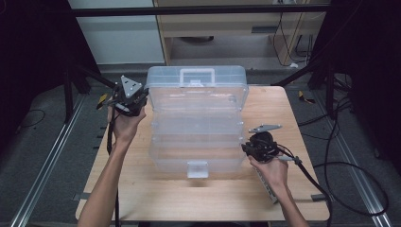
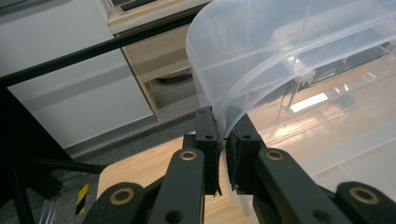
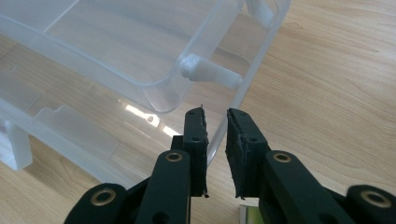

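Left gripper (image 1: 128,98): upper left of frame, jaws clamped on the lid edge of the clear plastic tiered storage box (image 1: 196,120).
Box: centre of the light wooden table (image 1: 142,189), long axis running toward the far edge.
Right gripper (image 1: 259,147): right of centre, jaws slightly apart astride the box's lower right wall, not yet clamped.
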`<state>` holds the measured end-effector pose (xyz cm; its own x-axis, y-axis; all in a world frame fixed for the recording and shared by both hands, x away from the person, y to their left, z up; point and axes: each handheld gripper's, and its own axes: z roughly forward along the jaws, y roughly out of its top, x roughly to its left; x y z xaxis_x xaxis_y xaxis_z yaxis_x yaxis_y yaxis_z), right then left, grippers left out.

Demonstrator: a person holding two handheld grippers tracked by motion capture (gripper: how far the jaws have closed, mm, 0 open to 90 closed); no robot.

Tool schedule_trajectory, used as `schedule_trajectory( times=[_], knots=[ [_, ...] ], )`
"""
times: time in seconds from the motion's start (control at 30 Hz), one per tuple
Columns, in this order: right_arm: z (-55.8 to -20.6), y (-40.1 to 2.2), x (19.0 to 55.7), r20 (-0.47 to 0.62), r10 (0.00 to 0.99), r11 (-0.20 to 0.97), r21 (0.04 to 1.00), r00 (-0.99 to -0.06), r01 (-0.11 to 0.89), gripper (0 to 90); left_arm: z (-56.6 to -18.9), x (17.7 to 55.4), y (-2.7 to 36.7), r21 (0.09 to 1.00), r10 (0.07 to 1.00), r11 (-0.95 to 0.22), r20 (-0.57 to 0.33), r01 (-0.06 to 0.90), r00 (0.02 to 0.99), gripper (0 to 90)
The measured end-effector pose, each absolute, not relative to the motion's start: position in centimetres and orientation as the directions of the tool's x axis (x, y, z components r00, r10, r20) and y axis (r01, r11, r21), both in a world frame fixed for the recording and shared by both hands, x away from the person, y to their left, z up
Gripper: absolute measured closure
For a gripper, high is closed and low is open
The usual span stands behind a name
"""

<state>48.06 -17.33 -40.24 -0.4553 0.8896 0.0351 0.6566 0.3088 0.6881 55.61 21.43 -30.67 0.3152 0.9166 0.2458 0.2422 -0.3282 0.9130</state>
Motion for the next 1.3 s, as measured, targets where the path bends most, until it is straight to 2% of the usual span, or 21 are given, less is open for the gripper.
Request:
schedule_trajectory(
  times=[1.3],
  knots=[
    [-40.5,-17.1,48.1,-0.003,0.888,0.333,0.695,-0.46,0.638,76.0,-30.1,57.9,21.0,0.905,0.918,-0.335,0.25,0.261,0.308,82.9]
  ],
)
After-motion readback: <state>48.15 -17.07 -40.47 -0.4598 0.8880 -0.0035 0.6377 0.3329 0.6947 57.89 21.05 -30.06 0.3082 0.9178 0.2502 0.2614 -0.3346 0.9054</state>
